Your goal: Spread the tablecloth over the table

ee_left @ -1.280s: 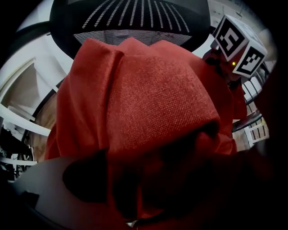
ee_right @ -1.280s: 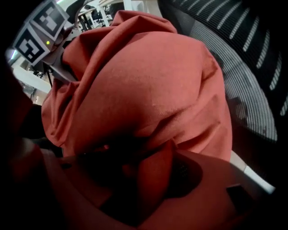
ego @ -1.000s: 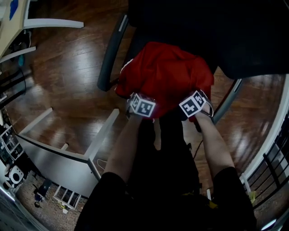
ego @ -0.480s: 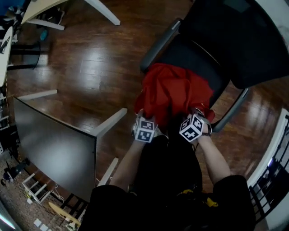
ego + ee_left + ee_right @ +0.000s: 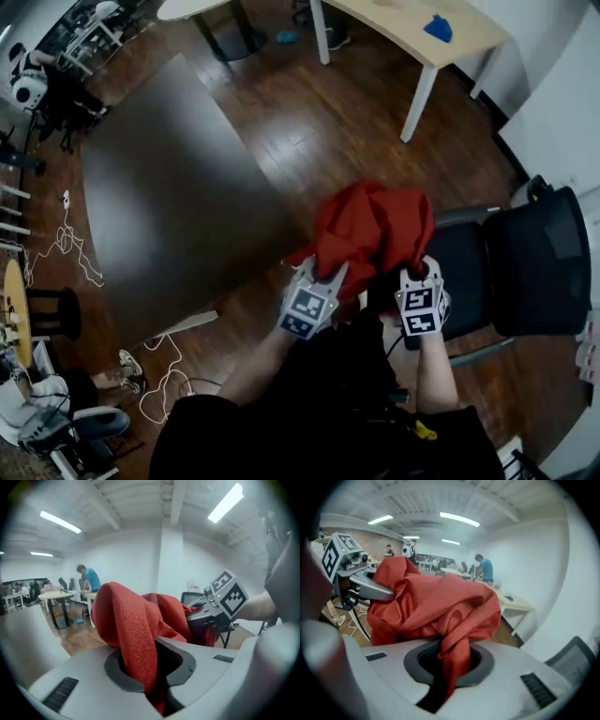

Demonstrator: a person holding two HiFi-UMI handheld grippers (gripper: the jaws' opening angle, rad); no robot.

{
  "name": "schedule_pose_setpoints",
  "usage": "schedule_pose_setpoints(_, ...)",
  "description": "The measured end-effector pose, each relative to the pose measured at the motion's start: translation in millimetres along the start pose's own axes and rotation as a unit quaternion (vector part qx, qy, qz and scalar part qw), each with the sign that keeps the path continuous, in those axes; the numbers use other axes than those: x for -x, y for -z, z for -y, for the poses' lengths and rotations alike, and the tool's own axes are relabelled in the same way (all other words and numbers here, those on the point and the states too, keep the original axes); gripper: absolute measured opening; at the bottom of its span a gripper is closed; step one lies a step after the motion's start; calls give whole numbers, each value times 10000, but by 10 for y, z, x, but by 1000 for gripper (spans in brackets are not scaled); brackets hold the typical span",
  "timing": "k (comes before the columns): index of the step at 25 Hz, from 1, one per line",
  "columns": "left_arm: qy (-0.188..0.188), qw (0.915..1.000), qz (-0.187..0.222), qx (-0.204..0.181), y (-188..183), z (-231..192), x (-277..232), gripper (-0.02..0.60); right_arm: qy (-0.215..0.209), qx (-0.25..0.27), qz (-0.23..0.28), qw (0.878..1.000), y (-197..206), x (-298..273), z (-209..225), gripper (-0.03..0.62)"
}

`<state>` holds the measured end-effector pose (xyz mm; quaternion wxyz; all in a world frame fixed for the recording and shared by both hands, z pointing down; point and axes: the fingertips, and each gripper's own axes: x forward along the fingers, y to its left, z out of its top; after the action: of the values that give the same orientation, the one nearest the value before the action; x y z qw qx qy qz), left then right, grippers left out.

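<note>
A bunched red tablecloth [image 5: 373,228] hangs in the air between my two grippers, in front of the person's body. My left gripper [image 5: 325,272] is shut on one fold of the tablecloth [image 5: 136,634], which runs down between its jaws. My right gripper [image 5: 419,272] is shut on another fold of the tablecloth [image 5: 454,653]. The dark rectangular table [image 5: 169,197] lies to the left of the cloth, bare on top. Both grippers sit side by side beyond its near right corner.
A black office chair [image 5: 525,262] stands right beside the right gripper. A light wooden table [image 5: 412,28] with a blue object is at the top. White cables [image 5: 66,244] trail on the wood floor left of the dark table. People stand far off.
Both grippers have lifted the red cloth off the chair seat and carried it up. The view has swung round, so the dark table now fills the left and the chair sits at the right.
</note>
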<state>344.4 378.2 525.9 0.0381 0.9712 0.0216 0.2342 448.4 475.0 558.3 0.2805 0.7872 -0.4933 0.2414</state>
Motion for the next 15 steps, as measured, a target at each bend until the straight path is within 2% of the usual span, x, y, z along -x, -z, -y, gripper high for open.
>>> schedule_pose_setpoints(2,-479,9974,533,8,-381,-338,453,39,-137,232,671,9974,-773,32,-147,43)
schedule_pose_setpoints(4,-923,9912,940,99,-687,-606,876,39,-360,499,1301,9896,-1480,88,-349,43)
schedule_pose_setpoints(6,-1449,9819,1183,296,-901,-880,1270,39,-714,753,1911,9761,-2103,137,-614,43)
schedule_pose_setpoints(8,-2099,9671,1359,472,-992,-1174,1657,38,-1194,937,2378,9594,-2569,141,-937,43)
schedule_pose_setpoints(10,-2811,9468,1448,606,-984,-1437,2058,40,-1750,1142,2645,9415,-2902,89,-1309,43)
schedule_pose_setpoints(12,-3510,9227,1443,680,-948,-1629,2483,40,-2303,1436,2845,9195,-3189,60,-1701,43)
schedule_pose_setpoints(14,-4226,8924,1369,798,-879,-1704,2966,40,-2880,1751,3036,8912,-3439,131,-2129,43)
schedule_pose_setpoints(15,-4601,8736,1309,897,-809,-1692,3227,40,-3197,1903,3118,8743,-3533,194,-2373,43)
